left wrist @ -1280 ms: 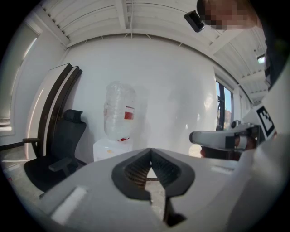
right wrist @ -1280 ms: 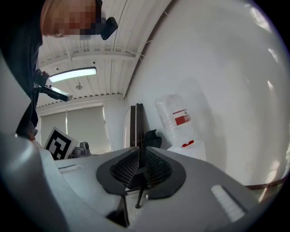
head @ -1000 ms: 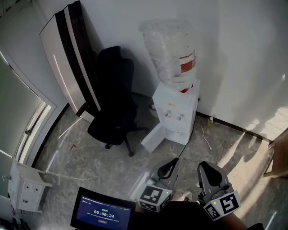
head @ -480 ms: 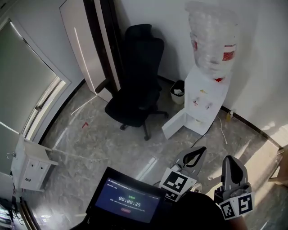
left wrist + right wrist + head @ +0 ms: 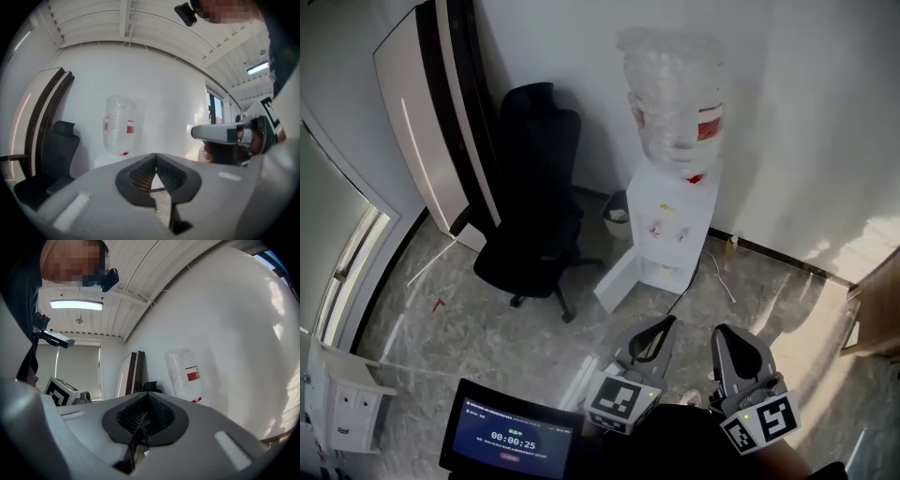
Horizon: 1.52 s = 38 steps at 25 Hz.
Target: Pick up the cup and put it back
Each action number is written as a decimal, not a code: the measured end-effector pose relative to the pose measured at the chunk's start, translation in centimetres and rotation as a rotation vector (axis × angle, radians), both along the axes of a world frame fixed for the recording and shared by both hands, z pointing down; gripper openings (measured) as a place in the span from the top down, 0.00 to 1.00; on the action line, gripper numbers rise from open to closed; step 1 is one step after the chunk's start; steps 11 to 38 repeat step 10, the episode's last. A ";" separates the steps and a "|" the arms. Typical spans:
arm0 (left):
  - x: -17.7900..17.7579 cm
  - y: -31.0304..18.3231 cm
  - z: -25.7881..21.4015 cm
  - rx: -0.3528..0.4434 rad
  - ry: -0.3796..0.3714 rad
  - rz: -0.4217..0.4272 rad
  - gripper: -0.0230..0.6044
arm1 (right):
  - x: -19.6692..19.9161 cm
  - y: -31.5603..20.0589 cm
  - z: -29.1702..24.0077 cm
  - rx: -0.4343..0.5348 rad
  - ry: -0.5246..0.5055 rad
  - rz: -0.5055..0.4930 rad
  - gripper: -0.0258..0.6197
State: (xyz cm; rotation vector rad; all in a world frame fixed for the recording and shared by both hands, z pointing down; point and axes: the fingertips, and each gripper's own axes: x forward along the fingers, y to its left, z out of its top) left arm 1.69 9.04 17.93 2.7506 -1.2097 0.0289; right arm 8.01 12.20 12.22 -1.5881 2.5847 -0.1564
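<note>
No cup shows in any view. In the head view both grippers are held low in front of the person, pointing toward the white water dispenser (image 5: 670, 230). My left gripper (image 5: 654, 330) is shut, its tips meeting with nothing between them, as the left gripper view (image 5: 156, 157) also shows. My right gripper (image 5: 731, 339) is shut and empty too, with its dark pads together in the right gripper view (image 5: 148, 395). The dispenser carries a clear upturned bottle (image 5: 675, 103) with a red label, and its lower door hangs open.
A black office chair (image 5: 530, 206) stands left of the dispenser, a small waste bin (image 5: 617, 216) between them. A tall white air conditioner (image 5: 431, 122) fills the corner. A screen with a timer (image 5: 511, 436) sits bottom left. Wooden furniture (image 5: 877, 309) is at the right edge.
The head view swung aside and came back, so the dispenser shifted right and then returned. Both grippers stayed low near the body. Nothing was taken hold of.
</note>
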 end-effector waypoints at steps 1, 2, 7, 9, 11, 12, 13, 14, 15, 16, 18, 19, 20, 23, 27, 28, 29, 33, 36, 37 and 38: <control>0.3 0.0 0.0 -0.003 0.003 0.004 0.96 | 0.2 0.0 -0.1 -0.001 0.002 0.003 0.95; 0.4 0.1 -0.1 -0.001 0.005 0.006 0.96 | 0.4 0.1 -0.1 -0.003 0.004 0.006 0.95; 0.4 0.2 0.0 0.003 0.005 0.006 0.96 | 0.5 0.1 0.1 -0.013 0.005 0.010 0.95; 0.4 0.2 0.2 -0.001 0.004 0.005 0.96 | 0.5 0.1 0.2 -0.015 0.007 0.009 0.95; 0.4 0.2 0.2 -0.002 0.004 0.005 0.96 | 0.5 0.1 0.3 -0.016 0.008 0.009 0.95; 0.4 0.2 0.2 -0.002 0.004 0.005 0.96 | 0.5 0.1 0.3 -0.016 0.008 0.009 0.95; 0.4 0.2 0.2 -0.002 0.004 0.005 0.96 | 0.5 0.1 0.3 -0.016 0.008 0.009 0.95; 0.4 0.2 0.2 -0.002 0.004 0.005 0.96 | 0.5 0.1 0.3 -0.016 0.008 0.009 0.95; 0.4 0.2 0.2 -0.002 0.004 0.005 0.96 | 0.5 0.1 0.3 -0.016 0.008 0.009 0.95; 0.4 0.2 0.2 -0.002 0.004 0.005 0.96 | 0.5 0.1 0.3 -0.016 0.008 0.009 0.95; 0.4 0.2 0.2 -0.002 0.004 0.005 0.96 | 0.5 0.1 0.3 -0.016 0.008 0.009 0.95; 0.4 0.2 0.2 -0.002 0.004 0.005 0.96 | 0.5 0.1 0.3 -0.016 0.008 0.009 0.95; 0.4 0.2 0.2 -0.002 0.004 0.005 0.96 | 0.5 0.1 0.3 -0.016 0.008 0.009 0.95; 0.4 0.2 0.2 -0.002 0.004 0.005 0.96 | 0.5 0.1 0.3 -0.016 0.008 0.009 0.95; 0.4 0.2 0.2 -0.002 0.004 0.005 0.96 | 0.5 0.1 0.3 -0.016 0.008 0.009 0.95; 0.4 0.2 0.2 -0.002 0.004 0.005 0.96 | 0.5 0.1 0.3 -0.016 0.008 0.009 0.95; 0.4 0.2 0.2 -0.002 0.004 0.005 0.96 | 0.5 0.1 0.3 -0.016 0.008 0.009 0.95; 0.4 0.2 0.2 -0.002 0.004 0.005 0.96 | 0.5 0.1 0.3 -0.016 0.008 0.009 0.95; 0.4 0.2 0.2 -0.002 0.004 0.005 0.96 | 0.5 0.1 0.3 -0.016 0.008 0.009 0.95; 0.4 0.2 0.2 -0.002 0.004 0.005 0.96 | 0.5 0.1 0.3 -0.016 0.008 0.009 0.95; 0.4 0.2 0.2 -0.002 0.004 0.005 0.96 | 0.5 0.1 0.3 -0.016 0.008 0.009 0.95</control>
